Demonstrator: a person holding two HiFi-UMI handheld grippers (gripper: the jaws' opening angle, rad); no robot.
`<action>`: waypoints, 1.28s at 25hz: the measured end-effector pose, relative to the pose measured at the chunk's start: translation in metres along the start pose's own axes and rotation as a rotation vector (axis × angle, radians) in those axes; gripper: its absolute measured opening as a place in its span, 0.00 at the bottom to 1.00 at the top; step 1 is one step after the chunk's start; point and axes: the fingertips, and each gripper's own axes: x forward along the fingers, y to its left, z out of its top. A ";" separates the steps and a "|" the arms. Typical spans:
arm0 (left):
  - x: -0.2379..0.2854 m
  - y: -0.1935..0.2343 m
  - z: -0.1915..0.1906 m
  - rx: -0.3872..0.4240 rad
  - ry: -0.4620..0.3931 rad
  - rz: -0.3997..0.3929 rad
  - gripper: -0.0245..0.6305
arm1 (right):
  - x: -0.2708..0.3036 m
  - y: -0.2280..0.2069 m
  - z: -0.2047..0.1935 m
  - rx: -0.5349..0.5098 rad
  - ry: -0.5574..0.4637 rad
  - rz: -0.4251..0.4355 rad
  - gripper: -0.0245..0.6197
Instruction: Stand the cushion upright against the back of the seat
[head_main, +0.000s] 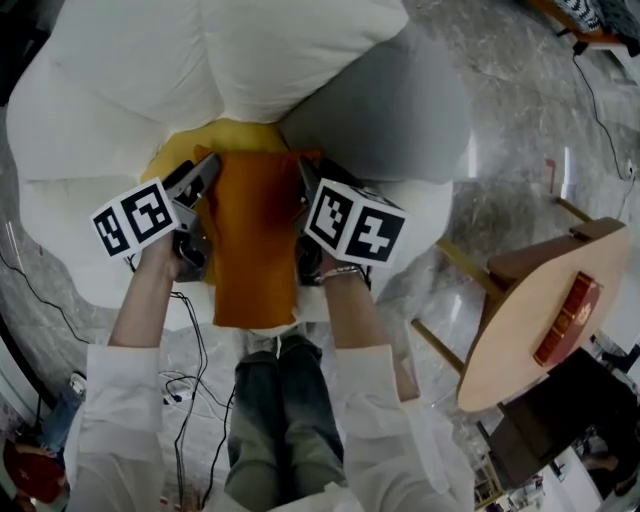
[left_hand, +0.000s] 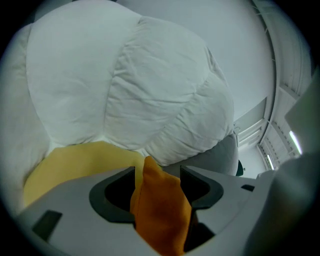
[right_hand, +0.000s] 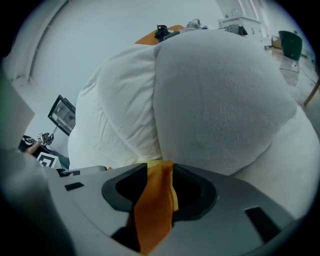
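An orange cushion (head_main: 255, 235) lies flat on the white padded seat (head_main: 60, 235), its far end over a yellow cushion (head_main: 235, 135). My left gripper (head_main: 207, 170) stands at its left edge and my right gripper (head_main: 305, 178) at its right edge. In the left gripper view a fold of the orange cushion (left_hand: 160, 215) sits between the open jaws of that gripper (left_hand: 157, 172). The right gripper view shows the same: orange fabric (right_hand: 152, 210) between the parted jaws of the right gripper (right_hand: 160, 170). The seat's puffy white back (head_main: 200, 50) rises just beyond.
A grey cushion (head_main: 390, 110) leans against the back at the right. A round wooden side table (head_main: 540, 320) stands on the marble floor to the right. Cables (head_main: 185, 380) trail on the floor at the left, by the person's legs (head_main: 280, 420).
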 end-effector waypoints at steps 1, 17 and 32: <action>0.002 0.000 -0.001 -0.017 0.005 -0.009 0.44 | 0.002 0.000 -0.001 0.021 0.004 0.005 0.26; -0.014 -0.016 -0.015 0.028 0.081 -0.051 0.31 | -0.011 0.025 -0.012 -0.070 0.065 0.022 0.10; -0.116 -0.072 0.008 0.091 -0.051 -0.064 0.28 | -0.092 0.089 0.005 -0.129 0.024 0.050 0.08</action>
